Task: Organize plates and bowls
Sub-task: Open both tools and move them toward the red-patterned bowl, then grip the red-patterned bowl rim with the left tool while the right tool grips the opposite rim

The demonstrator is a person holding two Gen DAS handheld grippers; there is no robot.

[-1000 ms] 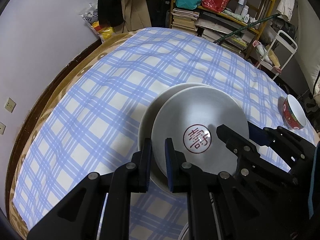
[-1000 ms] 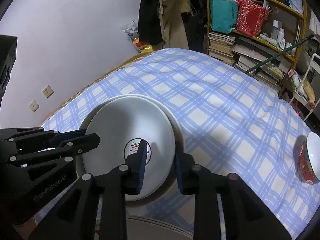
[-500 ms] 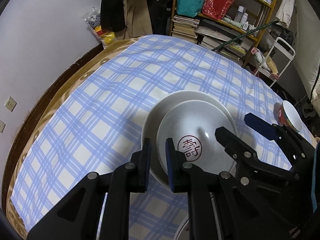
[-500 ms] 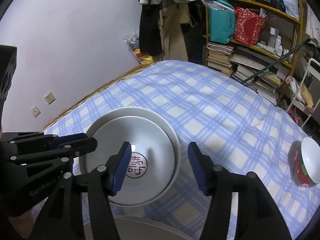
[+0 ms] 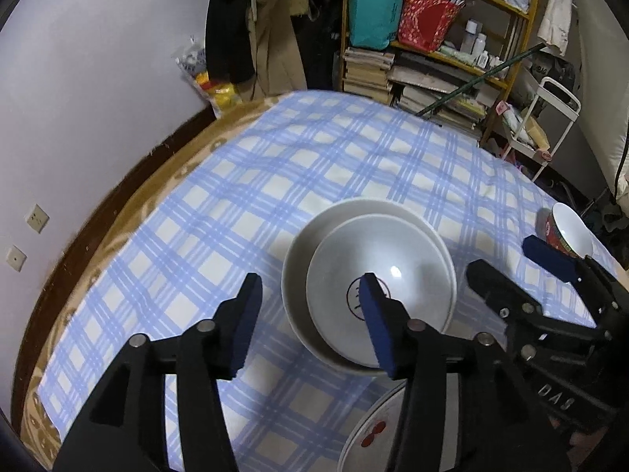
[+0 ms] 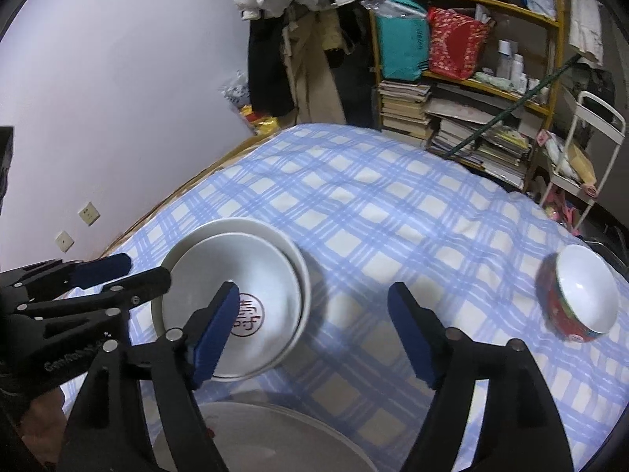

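On the blue checked cloth [image 5: 275,181] covering the surface, two white plates sit stacked: small plate [image 5: 397,251] with a red round mark inside big plate [image 5: 306,251], offset toward its near-right rim. Same stack in right view: small plate [image 6: 243,267], big plate [image 6: 275,232], left of centre.

Left tool [image 5: 310,318] hangs above the stack's near-left edge, jaws apart, just been opening, nothing between the pads but cloth and plate rim below; pads touch nothing. Its right finger overlaps the red mark in view. Right tool [image 6: 314,326] jaws wide apart, just been opening too, nothing gripped; its left finger [image 6: 216,326] overlaps the small plate's near part, right finger over bare cloth. Each tool shows in the other's view: right tool [image 5: 523,275] right of the stack, left tool [image 6: 118,275] left of it, both clear of the plates.

Red bowl [image 6: 578,295] with white inside lies tilted on its side at far right, well apart from the stack; also seen at right edge [image 5: 570,232]. Third plate [image 6: 275,432] at near edge, partly cut off, red spots on it in left view [image 5: 373,428].

Shelf [image 6: 471,78] with books and bags stands beyond the far end.
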